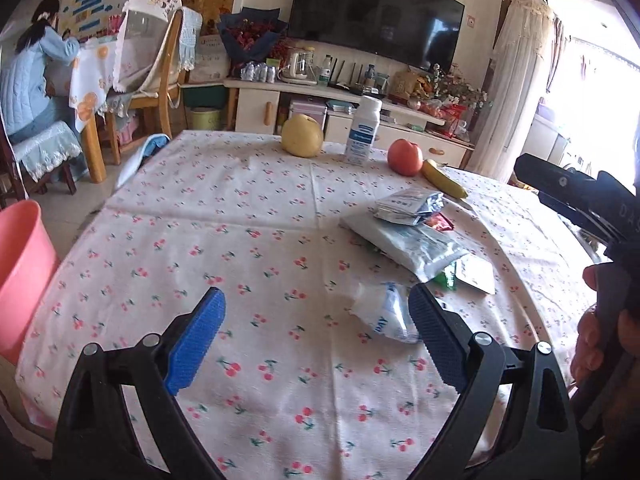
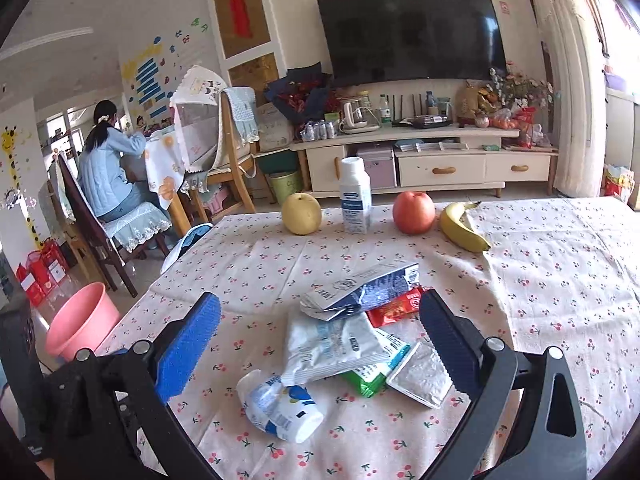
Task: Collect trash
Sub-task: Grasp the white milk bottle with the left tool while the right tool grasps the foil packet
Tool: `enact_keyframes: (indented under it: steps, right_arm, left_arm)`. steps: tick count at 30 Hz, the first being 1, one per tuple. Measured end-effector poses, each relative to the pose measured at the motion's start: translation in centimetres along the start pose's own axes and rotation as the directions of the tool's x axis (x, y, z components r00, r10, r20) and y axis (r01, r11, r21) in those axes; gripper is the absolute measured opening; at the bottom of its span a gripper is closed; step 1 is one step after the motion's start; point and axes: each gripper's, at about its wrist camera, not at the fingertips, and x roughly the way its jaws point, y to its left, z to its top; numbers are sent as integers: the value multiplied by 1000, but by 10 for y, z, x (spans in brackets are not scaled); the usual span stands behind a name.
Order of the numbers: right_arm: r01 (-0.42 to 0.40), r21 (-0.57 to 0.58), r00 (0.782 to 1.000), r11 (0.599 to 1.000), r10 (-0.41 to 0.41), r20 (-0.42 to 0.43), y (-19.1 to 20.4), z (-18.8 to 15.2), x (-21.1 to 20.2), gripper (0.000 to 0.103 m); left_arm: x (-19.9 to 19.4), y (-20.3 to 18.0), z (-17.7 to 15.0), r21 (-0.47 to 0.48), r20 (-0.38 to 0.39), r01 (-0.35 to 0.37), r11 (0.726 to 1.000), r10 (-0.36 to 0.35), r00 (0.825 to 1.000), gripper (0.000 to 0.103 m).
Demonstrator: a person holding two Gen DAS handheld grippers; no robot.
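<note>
Trash: heap of crumpled foil and plastic wrappers (image 2: 352, 336) on cherry-print cloth worktop (image 2: 560, 280), mid-right. Crushed white-blue plastic pouch (image 1: 386, 312) lies just beside the heap, nearest the left claw (image 1: 316, 338); jaws spread, holding nothing. Right claw (image 2: 320, 348) spread too, hovering over the heap. Pink plastic bucket (image 2: 82, 326) on floor off worktop's left edge. Pear, carton, apple, banana along far edge.
</note>
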Motion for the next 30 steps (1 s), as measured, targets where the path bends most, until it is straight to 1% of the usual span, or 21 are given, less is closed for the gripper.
enact_keyframes:
  steps: [3,6,8,10,12,15,19,21,23,25,27,30]
  right_arm:
    - [12,64,1000,998,-11,-7,-27,4,-3,98]
    - [64,76,998,995,-63,-26,-47,7,-4,98]
    - [100,69,995,993,-98,-32,-59,7,-5,98]
    - [129,77,991,989,-126,-45,-72,5,-4,98]
    - [144,118,988,982,-136,-79,-89,3,0,98]
    - [145,188,986,971,-126,-107,-113,-1,3,98]
    - [156,219,982,963,-128,-139,-134,-5,8,98]
    - [148,231,980,962,-112,-165,-141,-9,14,98]
    - [138,233,978,963,-94,-189,-142,-13,22,98]
    - [146,227,967,963,-89,-241,-142,-16,33,98]
    - [135,210,964,968,-79,-255,-137,-17,39,98]
    - [119,157,960,980,-73,-270,-126,-15,46,98]
  left_arm:
    - [9,-15,-10,-88,-52,67,994,-72,996,93]
    - [24,-30,-21,-164,-109,115,980,-134,985,93]
    - [36,-40,-26,-200,-145,119,972,-150,978,93]
    - [49,-48,-28,-219,-170,107,970,-146,975,93]
    - [61,-55,-29,-217,-183,85,973,-126,975,93]
    - [75,-64,-26,-201,-195,40,979,-80,978,93]
    - [90,-69,-18,-197,-198,0,980,-40,979,93]
    - [95,-67,-13,-197,-204,-31,980,-10,979,93]
    - [101,-64,-9,-197,-214,-60,979,17,977,93]
    - [105,-60,-7,-183,-225,-95,979,52,973,93]
    - [106,-55,-6,-161,-230,-124,979,84,969,93]
    - [106,-50,-5,-119,-243,-146,982,114,963,93]
